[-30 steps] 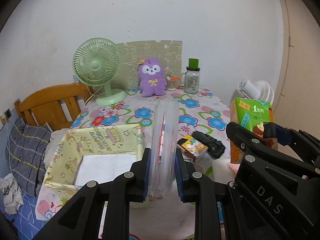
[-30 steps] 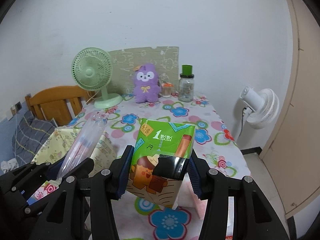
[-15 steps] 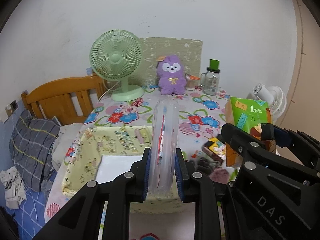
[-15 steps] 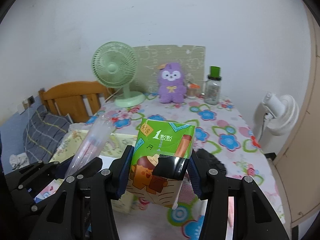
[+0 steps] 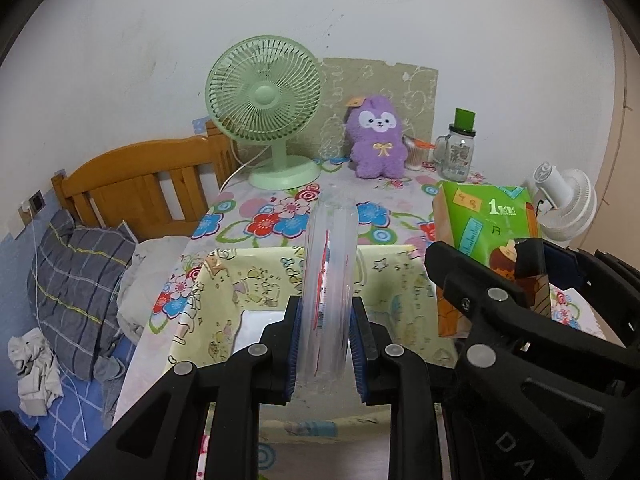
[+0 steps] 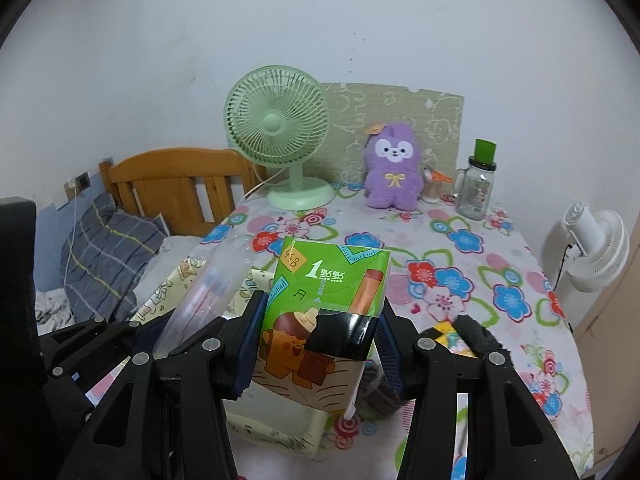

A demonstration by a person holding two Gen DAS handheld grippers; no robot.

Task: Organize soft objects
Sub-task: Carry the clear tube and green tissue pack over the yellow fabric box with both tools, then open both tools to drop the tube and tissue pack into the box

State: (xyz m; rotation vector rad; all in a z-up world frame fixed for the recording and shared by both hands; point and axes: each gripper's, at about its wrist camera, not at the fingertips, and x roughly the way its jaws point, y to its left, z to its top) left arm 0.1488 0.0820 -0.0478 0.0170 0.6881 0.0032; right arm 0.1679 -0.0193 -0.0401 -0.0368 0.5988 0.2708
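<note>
A fan (image 5: 264, 110), a plush toy (image 5: 377, 138) and a jar (image 5: 458, 150) are standing left to right along the table's (image 6: 460, 256) far edge, behind a fabric box (image 5: 256, 280) sitting near its left side.

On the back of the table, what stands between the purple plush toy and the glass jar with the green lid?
A small cup-like container with something orange on top stands between the purple plush toy and the glass jar; clearest in the right wrist view.
</note>
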